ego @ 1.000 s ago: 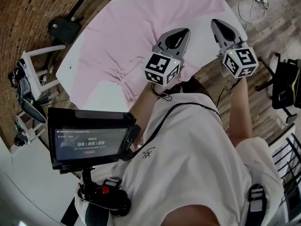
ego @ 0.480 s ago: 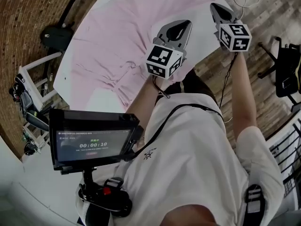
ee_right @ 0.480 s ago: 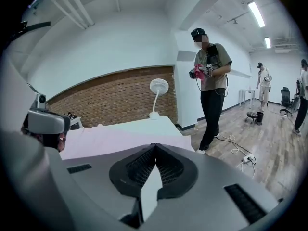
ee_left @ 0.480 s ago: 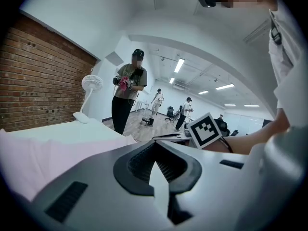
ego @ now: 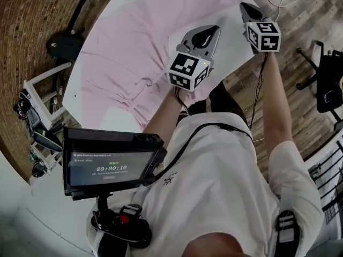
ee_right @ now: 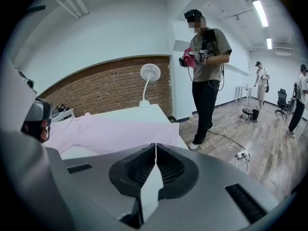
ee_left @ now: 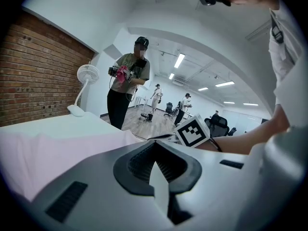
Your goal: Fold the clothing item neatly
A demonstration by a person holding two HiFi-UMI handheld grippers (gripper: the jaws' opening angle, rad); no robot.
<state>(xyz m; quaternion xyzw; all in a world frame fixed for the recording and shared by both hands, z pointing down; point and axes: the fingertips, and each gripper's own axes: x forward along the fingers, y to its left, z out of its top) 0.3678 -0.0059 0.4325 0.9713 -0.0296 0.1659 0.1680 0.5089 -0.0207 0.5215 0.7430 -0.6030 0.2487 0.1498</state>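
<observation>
On a white table (ego: 113, 114) in a brick-walled workroom, a pale pink garment (ego: 134, 42) lay spread nearly flat, its near part bunched into wrinkles. The left gripper (ego: 203, 35) hung over the cloth's near edge and the right gripper (ego: 247, 14) near the table's right edge. Both had their jaws pressed together with nothing between them, and neither appeared to touch the fabric. The garment looked light, thin and limp, likely to sag and crease wherever it was lifted. Folding would probably go best by pinching a hem edge or corner with each gripper and carrying the cloth over low, taut between the two holds. No fold had yet been made.
</observation>
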